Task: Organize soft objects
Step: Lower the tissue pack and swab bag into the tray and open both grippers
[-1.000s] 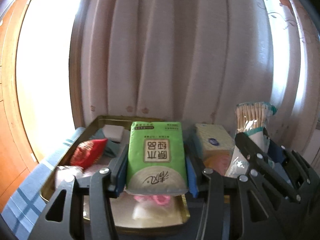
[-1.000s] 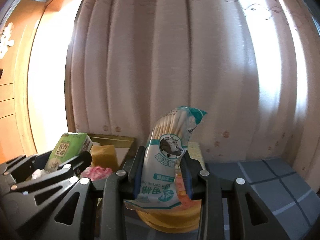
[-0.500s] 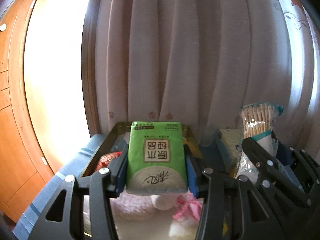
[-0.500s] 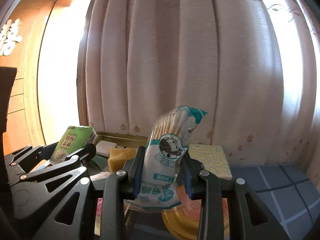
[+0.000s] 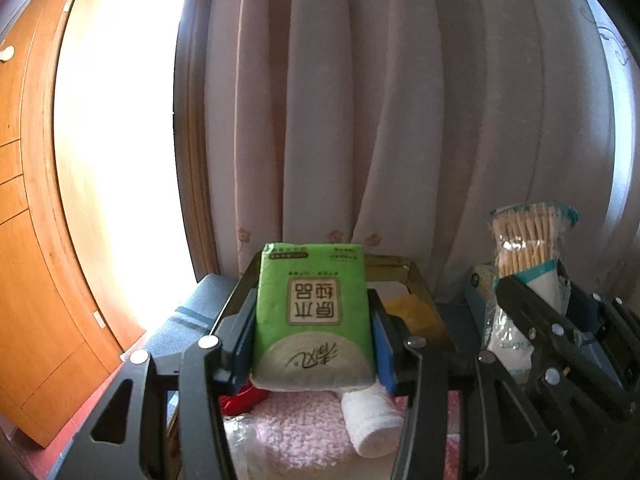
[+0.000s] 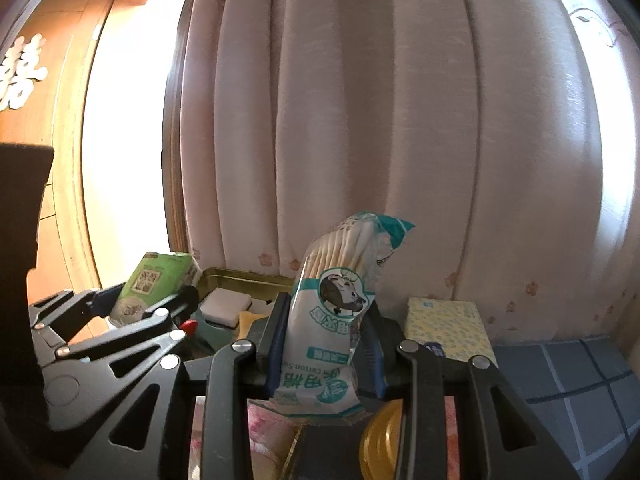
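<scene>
While the left hand-held gripper (image 5: 312,344) clamps a green tissue pack (image 5: 314,312), the right hand-held gripper (image 6: 324,348) at its 3 o'clock pinches a cotton swab bag (image 6: 334,320).

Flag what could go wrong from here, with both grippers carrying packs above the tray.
1. The right gripper pinches the tall cotton swab bag low down; its top leans over, so the thin plastic might slip or fold.
2. The left gripper holds the green tissue pack by its soft sides; squeezed, it could slide out onto the pink towel and white roll.
3. The two grippers ride side by side, so they may bump.
</scene>
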`<act>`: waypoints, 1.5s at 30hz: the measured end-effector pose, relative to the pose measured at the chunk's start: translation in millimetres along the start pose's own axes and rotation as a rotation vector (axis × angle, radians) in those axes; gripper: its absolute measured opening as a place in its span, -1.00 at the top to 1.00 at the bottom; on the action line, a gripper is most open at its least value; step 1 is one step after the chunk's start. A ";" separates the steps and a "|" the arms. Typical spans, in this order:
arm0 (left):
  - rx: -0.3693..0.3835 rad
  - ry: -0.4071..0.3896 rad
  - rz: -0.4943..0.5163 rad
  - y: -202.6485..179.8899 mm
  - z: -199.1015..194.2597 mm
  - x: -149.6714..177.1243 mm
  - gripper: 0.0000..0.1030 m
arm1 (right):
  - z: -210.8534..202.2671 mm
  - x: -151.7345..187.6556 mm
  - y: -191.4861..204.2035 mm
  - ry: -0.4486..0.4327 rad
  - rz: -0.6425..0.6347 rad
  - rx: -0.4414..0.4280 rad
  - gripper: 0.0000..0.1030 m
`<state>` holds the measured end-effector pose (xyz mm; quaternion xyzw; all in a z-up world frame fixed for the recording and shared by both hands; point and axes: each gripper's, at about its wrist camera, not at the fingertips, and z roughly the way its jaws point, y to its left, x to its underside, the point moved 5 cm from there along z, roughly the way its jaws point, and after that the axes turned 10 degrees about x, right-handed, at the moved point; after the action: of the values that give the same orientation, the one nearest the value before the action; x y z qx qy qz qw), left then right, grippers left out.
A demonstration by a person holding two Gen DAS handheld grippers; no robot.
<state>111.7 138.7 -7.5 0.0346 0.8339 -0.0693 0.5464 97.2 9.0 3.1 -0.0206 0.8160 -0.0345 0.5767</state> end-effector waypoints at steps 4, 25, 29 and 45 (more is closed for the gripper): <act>-0.010 0.018 -0.005 3.1 6.9 -5.6 0.06 | 10.7 -9.3 3.7 0.005 0.000 -0.007 0.29; -0.033 0.245 -0.082 28.4 65.6 -27.5 0.06 | 138.2 -19.3 23.3 0.410 0.008 -0.140 0.29; -0.031 0.291 -0.085 27.4 70.8 -21.2 0.05 | 147.1 -22.2 30.5 0.437 0.003 -0.169 0.23; -0.024 0.169 -0.090 32.1 51.0 -26.1 -0.90 | 97.7 -39.5 28.4 0.303 0.144 -0.269 -0.24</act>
<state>172.6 163.0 -6.2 -0.0036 0.8786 -0.0807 0.4707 202.6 37.0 5.4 -0.0338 0.8900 0.1133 0.4404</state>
